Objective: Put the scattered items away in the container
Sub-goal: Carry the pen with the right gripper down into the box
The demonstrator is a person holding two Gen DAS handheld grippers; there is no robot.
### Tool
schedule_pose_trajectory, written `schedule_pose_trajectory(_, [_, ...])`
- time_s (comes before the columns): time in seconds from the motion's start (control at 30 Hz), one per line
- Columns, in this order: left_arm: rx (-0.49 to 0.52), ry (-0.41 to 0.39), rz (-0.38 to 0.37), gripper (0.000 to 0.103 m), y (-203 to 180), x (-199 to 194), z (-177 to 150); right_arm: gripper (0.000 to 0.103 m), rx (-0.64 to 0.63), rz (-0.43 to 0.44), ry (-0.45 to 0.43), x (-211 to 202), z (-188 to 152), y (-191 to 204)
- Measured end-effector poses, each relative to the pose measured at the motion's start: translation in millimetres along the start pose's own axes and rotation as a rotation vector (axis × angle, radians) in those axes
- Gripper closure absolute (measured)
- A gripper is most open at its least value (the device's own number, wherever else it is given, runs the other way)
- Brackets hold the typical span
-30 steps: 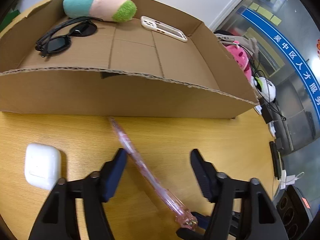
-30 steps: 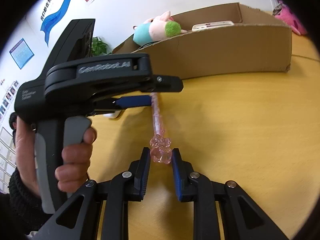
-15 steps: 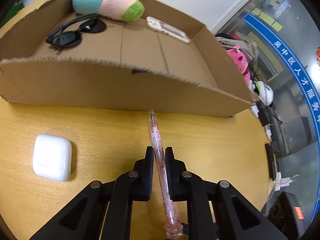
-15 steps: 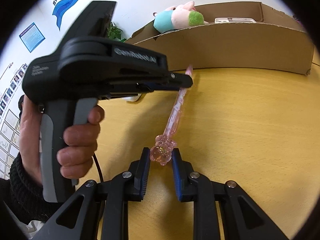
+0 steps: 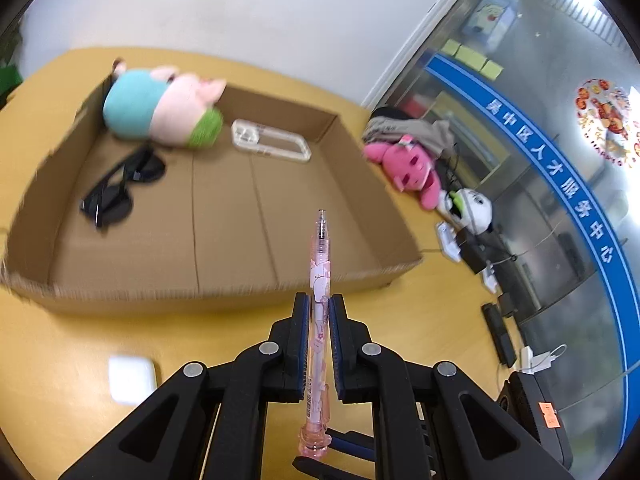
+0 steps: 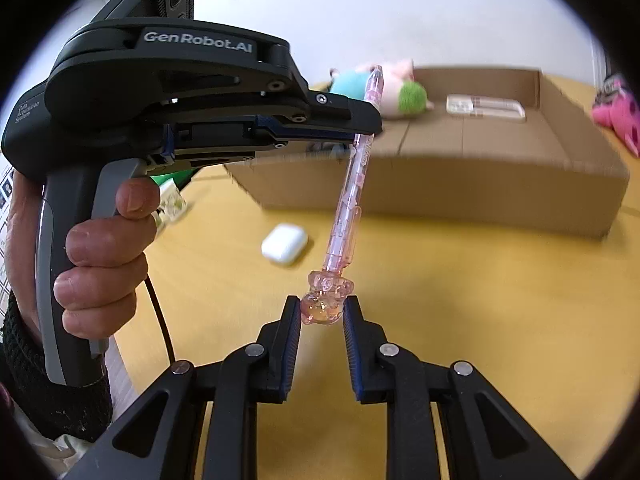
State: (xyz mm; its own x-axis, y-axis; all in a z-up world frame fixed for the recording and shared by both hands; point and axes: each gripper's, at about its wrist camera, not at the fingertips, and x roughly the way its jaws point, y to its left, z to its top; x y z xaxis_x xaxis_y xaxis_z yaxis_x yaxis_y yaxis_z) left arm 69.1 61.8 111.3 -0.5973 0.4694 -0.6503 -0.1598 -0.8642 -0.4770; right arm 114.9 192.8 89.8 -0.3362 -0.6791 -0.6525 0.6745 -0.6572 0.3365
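Observation:
My left gripper (image 5: 319, 312) is shut on a pink see-through pen (image 5: 320, 264), held in the air with its tip over the near wall of the cardboard box (image 5: 224, 292). The box holds a plush pig (image 5: 160, 106), black sunglasses (image 5: 120, 188) and a white phone case (image 5: 272, 145). In the right wrist view the left gripper (image 6: 362, 128) clamps the pen (image 6: 348, 204) mid-shaft. My right gripper (image 6: 322, 316) has its pads on either side of the pen's bear-shaped cap (image 6: 326, 300). A white earbuds case (image 6: 285, 243) lies on the yellow table (image 6: 480, 300), also in the left wrist view (image 5: 131, 378).
Right of the box lie a pink plush (image 5: 412, 170), a white plush (image 5: 470, 206), grey cloth and cables near the table edge. A glass wall with a blue band (image 5: 560, 184) stands to the right. A small packet (image 6: 172, 204) lies left of the box.
Both grippers have lifted the pen off the table and toward the box. The left gripper closed on the pen a second ago and still holds it. The earbuds case stayed put.

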Motion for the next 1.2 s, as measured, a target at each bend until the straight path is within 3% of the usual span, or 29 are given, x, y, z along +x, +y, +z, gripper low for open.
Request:
schedule_pose_trajectory(0.33, [0.081, -0.092, -0.028, 0.094, -10.0, -24.3, 86.0, 0.082, -0.062, -0.017, -0.082, -2.5, 89.8, -11.7])
schedule_pose_trajectory(0.6, [0.100, -0.078, -0.015, 0.094, 1.7, -2.3, 154.4, 0.082, -0.061, 0.008, -0.070, 20.6, 160.9, -33.3])
schedule_pose_trajectory(0.87, [0.003, 0.036, 0.010, 0.094, 48.1, 62.4, 192.7, 0.082, -0.007, 0.057, 0.041, 68.2, 191.8, -74.7])
schedule_pose_trajectory(1.2, [-0.109, 0.214, 0.014, 0.094, 85.2, 149.8, 181.6, 0.082, 0.140, 0.078, 0.219, 122.0, 180.0, -120.1])
